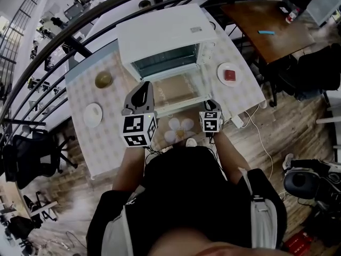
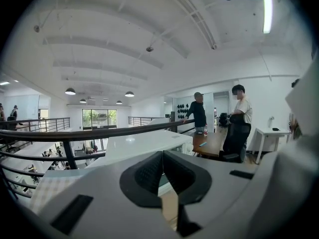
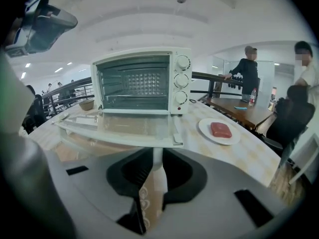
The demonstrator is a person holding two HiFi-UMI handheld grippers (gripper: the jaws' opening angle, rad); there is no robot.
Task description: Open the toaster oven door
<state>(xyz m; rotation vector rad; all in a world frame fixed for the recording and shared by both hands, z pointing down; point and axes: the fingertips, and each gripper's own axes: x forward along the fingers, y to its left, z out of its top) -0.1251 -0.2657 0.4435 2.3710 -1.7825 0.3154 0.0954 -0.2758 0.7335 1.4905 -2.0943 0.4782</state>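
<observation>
Toaster oven: a white toaster oven (image 1: 165,36) stands at the far side of the surface (image 1: 80,84), which is covered with a pale checked cloth. Three knobs run down its right front.
Door: the glass door (image 1: 178,89) is open and lies flat, pointing toward the person. The inside rack shows behind it.
Right hand-held gripper: the right hand-held gripper (image 3: 155,157) is at the right end of the door's front edge. Its pads are closed on a white part of that edge, with only that narrow piece between them.
Left hand-held gripper: the left hand-held gripper (image 2: 162,156) is raised just beside the door's left front corner and does not touch it. Its pads are pressed together with nothing between them.
Right of the oven: a white plate (image 1: 221,70) holds a red piece of food (image 1: 229,75).
Left of the oven: a brown bowl (image 1: 103,79) sits there, with an empty plate (image 1: 92,114) nearer the person.
Front edge: a white flower-shaped item (image 1: 179,129) lies between the two grippers.
Background: a black railing (image 1: 80,25) curves behind the surface, and two people (image 2: 198,111) stand by a wooden table (image 1: 266,25).
</observation>
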